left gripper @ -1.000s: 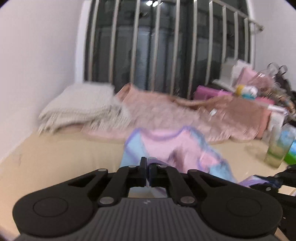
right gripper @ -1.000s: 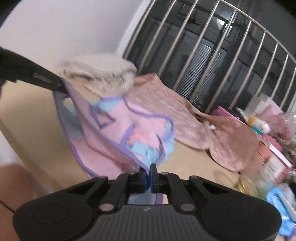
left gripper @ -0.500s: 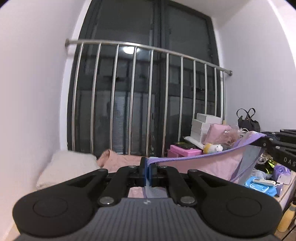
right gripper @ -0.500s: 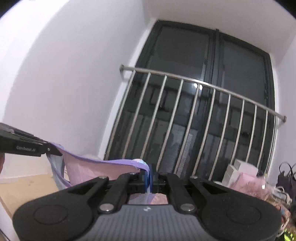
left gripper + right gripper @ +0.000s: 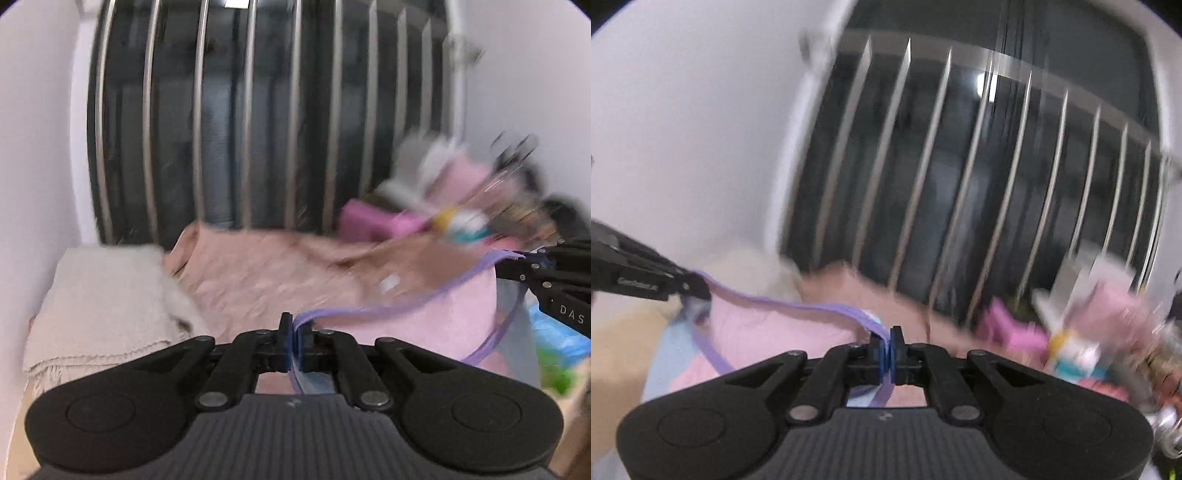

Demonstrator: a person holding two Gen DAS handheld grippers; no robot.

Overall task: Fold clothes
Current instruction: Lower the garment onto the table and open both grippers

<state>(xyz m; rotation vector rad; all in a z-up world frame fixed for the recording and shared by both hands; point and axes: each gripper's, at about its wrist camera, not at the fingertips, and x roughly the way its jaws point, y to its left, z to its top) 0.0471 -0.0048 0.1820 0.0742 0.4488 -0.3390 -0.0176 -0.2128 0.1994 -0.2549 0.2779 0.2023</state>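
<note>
Pink garment (image 5: 424,321) with lilac piping and pale blue panels hangs in the air, stretched between the two grippers above a beige surface (image 5: 620,343). Its lilac-edged top hem runs in a shallow sag from one gripper to the other, and the rest of the cloth drops below that line.

In the left wrist view, the left gripper (image 5: 293,345) has its jaws pressed together on one end of the hem, with a fold of blue and lilac cloth pinched between the blue pads and hanging under them. The right gripper (image 5: 517,264) shows at the right edge of that view, its black tips clamped on the far end of the hem.

In the right wrist view, the right gripper (image 5: 888,354) is likewise closed tight on the lilac trim, a strip of it trailing down between the fingers. The left gripper (image 5: 698,291) enters from the left edge, gripping the opposite corner.

Behind the garment lies a rumpled dusty-pink quilt (image 5: 266,273), and to the left of it sits a folded cream blanket (image 5: 107,302) with a fringed edge, touching the quilt's side. Beyond them stands a railing of metal bars (image 5: 251,118) before dark glass, between white walls (image 5: 37,147). To the right is a blurred heap of pink and white boxes and small items (image 5: 443,206), too smeared to tell apart.
</note>
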